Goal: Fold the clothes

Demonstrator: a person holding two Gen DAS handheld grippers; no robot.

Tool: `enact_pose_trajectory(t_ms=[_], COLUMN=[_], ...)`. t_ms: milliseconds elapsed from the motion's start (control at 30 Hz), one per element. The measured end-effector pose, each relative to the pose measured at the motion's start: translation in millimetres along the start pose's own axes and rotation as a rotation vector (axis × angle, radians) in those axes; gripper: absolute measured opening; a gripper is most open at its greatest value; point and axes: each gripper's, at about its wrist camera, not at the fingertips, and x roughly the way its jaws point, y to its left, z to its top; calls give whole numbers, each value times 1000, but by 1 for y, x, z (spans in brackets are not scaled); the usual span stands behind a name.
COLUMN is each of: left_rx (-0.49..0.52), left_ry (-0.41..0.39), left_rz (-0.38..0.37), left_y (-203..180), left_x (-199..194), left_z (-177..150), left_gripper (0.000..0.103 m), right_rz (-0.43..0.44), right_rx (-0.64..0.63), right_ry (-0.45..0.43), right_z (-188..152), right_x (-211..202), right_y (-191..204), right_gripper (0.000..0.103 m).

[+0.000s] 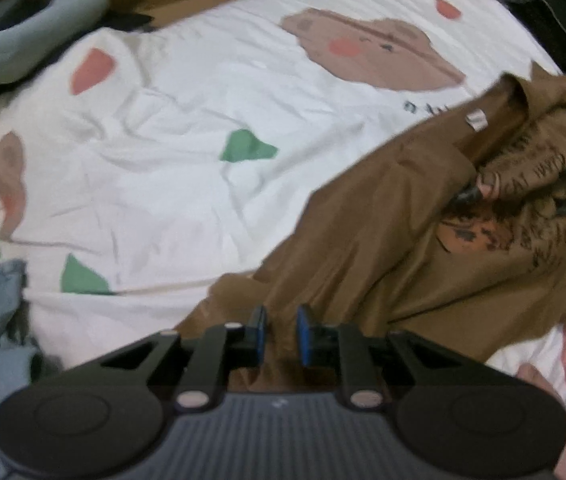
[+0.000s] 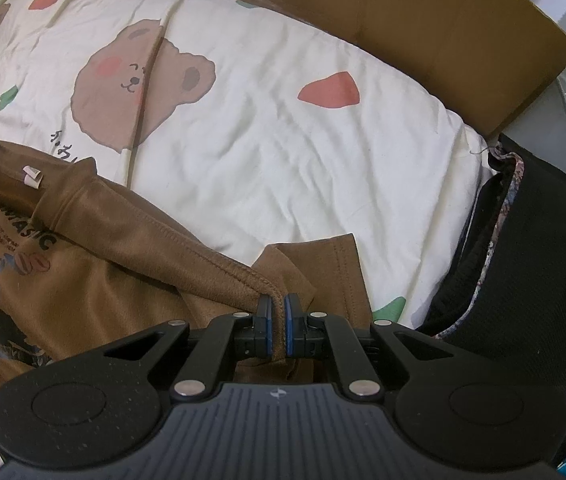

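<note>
My right claw (image 2: 277, 312) clamps a seam of the rumpled brown printed cotton T-shirt (image 2: 95, 300) at the near edge of the white bear-print quilt (image 2: 283, 152), ready to spread it; my left claw (image 1: 281, 328) hovers, parted and holding nothing, above the hem.

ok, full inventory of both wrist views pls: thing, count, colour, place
T-shirt: 1, brown with printed graphic, crumpled on the bedding near both tongs
Neck label: 1, white, inside the T-shirt collar
Bedding: 1, white with bear, red and green prints, under the T-shirt
Cardboard: 1, brown, behind the bedding
Grey garments: several, blue-grey, left edge of left view
Dark fabric: 1, black, right of the bedding
Left tongs: 1, black, blue pads, slightly apart over the T-shirt
Right tongs: 1, black, pinching a T-shirt seam
</note>
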Motion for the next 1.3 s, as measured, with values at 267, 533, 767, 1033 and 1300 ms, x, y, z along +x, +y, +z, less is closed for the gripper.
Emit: enact_pose_trajectory(t_ms=[267,533,767,1033,1300], left_rx=[139,150,120,45,-51], left_ry=[62,67,-56,-177,-235], left_rz=[-31,-52,20,145,261], left_y=[-3,0,9,31,60], left_x=[18,20,-15,-55,-75], left_z=[1,2,5,12,17], left_gripper=[41,15,8,6,6], right_rz=[-6,1,81,74,266], right_rx=[-48,-67,-246,-280,-630], right_ry=[-8,-2,-91,-167,-310], right_z=[1,0,10,31,62], right_x=[0,2,-13,-42,-72], right_y=[4,5,2,2,16], right_gripper=[4,4,4,4,4])
